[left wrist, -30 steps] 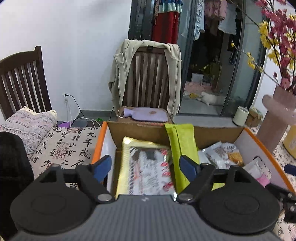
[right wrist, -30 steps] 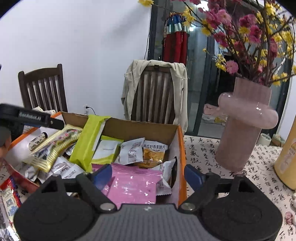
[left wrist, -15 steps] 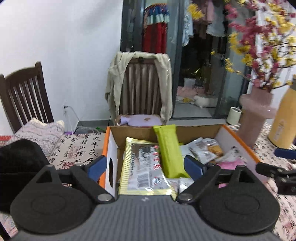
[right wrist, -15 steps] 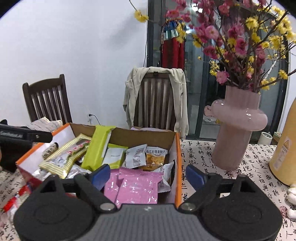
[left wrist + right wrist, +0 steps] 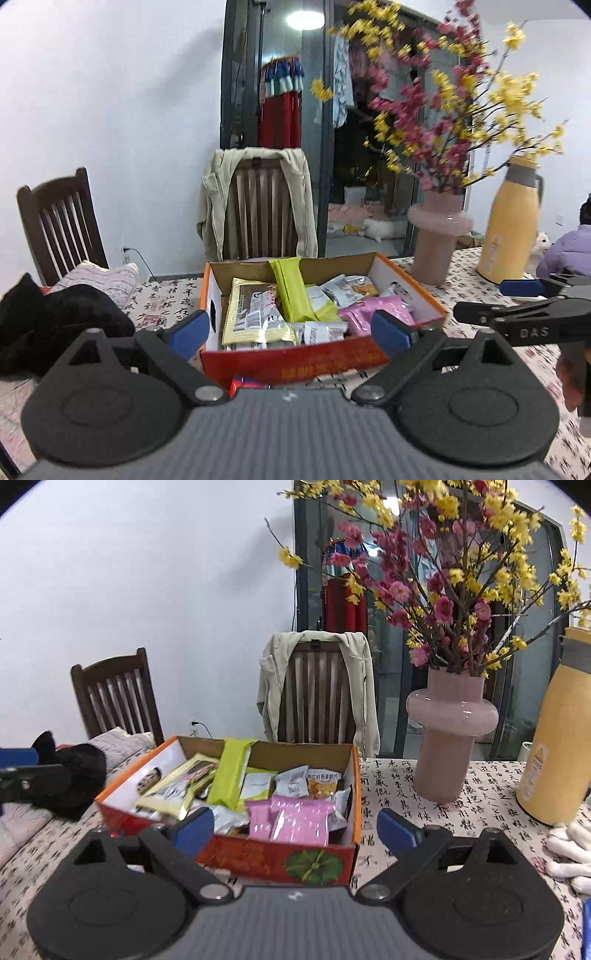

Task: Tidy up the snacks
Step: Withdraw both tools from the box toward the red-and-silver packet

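While both grippers, left [image 5: 291,328] and right [image 5: 295,827], hover with fingers spread, empty, the box [image 5: 288,860] sits snack-filled on the tabletop [image 5: 461,819], apparently undisturbed.

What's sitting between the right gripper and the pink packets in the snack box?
Only the box's own front wall. The right gripper is open and empty just in front of the box, and the pink packets lie right behind that wall, uncovered from above.
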